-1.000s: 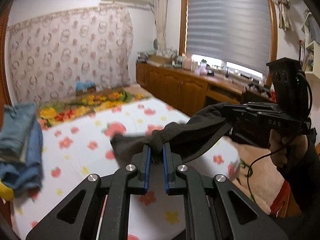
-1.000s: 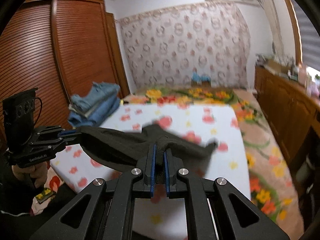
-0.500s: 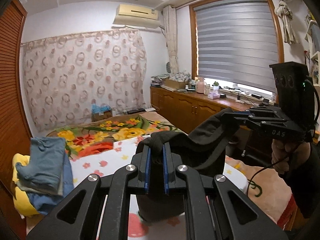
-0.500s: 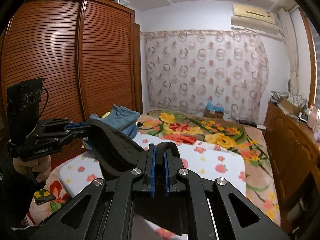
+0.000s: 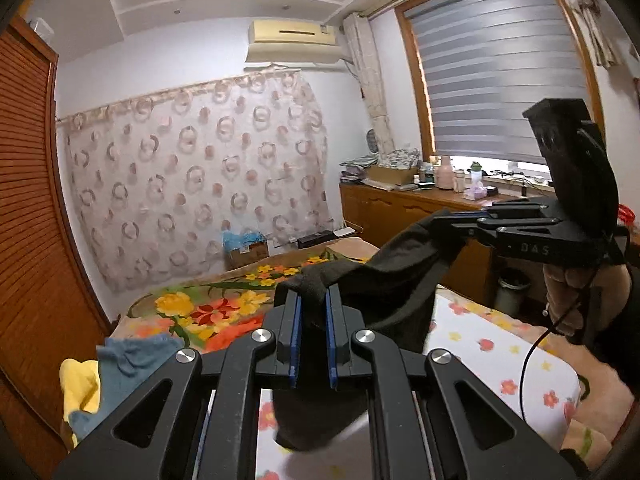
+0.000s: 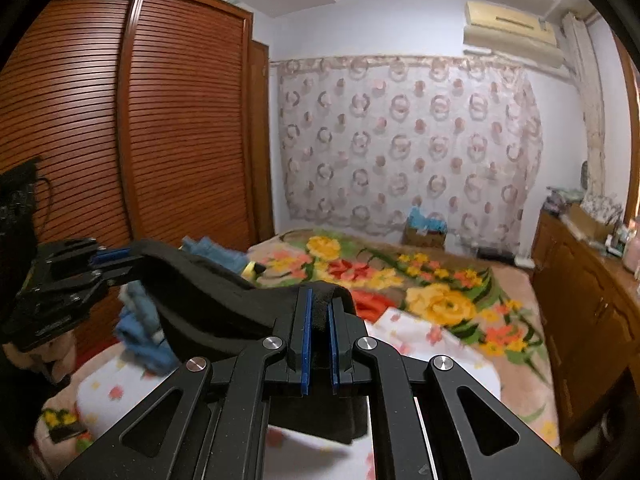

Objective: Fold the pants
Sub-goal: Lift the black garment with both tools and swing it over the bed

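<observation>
**Dark pants held up between both grippers**

Your left gripper [image 5: 313,300] is clamped on one edge of the dark, soft fabric pants [image 5: 384,280]. Your right gripper [image 6: 318,300] pinches the other edge. The pants hang between them above the white flower-print sheet [image 5: 500,344]. In the left view, folded blue and yellow clothes [image 5: 112,368] lie at eight o'clock.

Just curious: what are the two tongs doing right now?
Left tongs: shut on the dark pants.
Right tongs: shut on the pants too.
</observation>
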Demonstrator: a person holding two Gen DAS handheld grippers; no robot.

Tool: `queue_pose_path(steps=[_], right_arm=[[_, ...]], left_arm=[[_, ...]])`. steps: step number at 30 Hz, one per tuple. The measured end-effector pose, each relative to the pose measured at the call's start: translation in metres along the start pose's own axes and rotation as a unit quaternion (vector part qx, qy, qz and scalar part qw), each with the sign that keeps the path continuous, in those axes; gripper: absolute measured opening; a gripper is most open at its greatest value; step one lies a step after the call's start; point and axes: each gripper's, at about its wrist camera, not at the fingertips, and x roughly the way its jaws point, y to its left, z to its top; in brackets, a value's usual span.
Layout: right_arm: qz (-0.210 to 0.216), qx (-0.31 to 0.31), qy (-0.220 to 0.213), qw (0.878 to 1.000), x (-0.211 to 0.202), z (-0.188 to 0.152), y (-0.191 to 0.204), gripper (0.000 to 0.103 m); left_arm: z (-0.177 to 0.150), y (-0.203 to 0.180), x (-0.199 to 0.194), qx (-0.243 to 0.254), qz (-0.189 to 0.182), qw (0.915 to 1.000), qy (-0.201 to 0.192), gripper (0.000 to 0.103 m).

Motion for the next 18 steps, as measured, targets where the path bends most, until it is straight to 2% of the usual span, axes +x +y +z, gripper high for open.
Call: queue_pose_path(steps=[4,8,11,18], right_arm=[[0.006,0.01,0.003,1.0,0.019,-0.007,-0.001,0.007],[0.014,0.016,0.041,0.999,0.036,-0.027,-0.001,0.007],[0.014,0.002,0.065,0.998,0.044,-0.04,0.009,0.007],[0.014,-0.007,0.092,0.996,0.044,-0.038,0.022,0.007]], left_arm=[[-0.005,0.008,0.01,-0.006,0.005,0.9997,0.021,0.012],[-0.035,0.006,0.018,-0.021,0.003,0.9982,0.057,0.011],[-0.046,0.003,0.017,-0.033,-0.004,0.9972,0.066,0.012],[-0.059,-0.011,0.004,-0.038,-0.006,0.9949,0.093,0.012]])
